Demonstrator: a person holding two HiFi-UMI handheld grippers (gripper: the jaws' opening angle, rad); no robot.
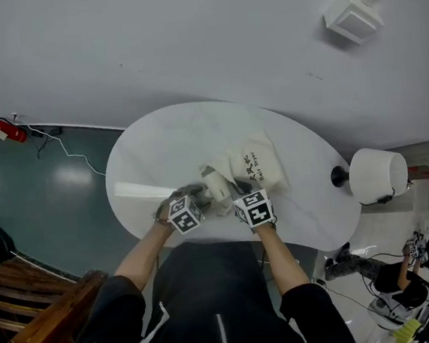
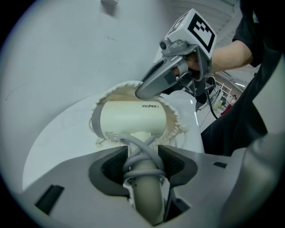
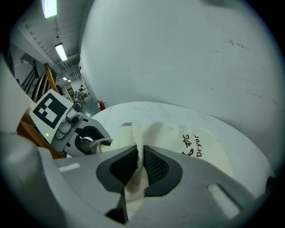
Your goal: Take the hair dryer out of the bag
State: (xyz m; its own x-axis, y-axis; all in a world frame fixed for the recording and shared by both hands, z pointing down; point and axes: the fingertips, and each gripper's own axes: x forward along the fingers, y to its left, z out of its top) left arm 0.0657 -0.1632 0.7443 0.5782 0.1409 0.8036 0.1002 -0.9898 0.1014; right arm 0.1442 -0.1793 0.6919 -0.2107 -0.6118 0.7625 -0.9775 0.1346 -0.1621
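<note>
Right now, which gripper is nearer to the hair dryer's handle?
Left. The left gripper clamps the hair dryer's handle; the right gripper pinches the bag's cloth rim, off the handle.

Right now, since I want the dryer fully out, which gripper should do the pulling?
Left. The left gripper grips the hair dryer by its handle, barrel in the mouth of the bag; the right gripper only pinches bag cloth, so it likely suits anchoring.

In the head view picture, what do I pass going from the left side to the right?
Red fire extinguisher → left gripper → hair dryer → right gripper → white lamp.
</note>
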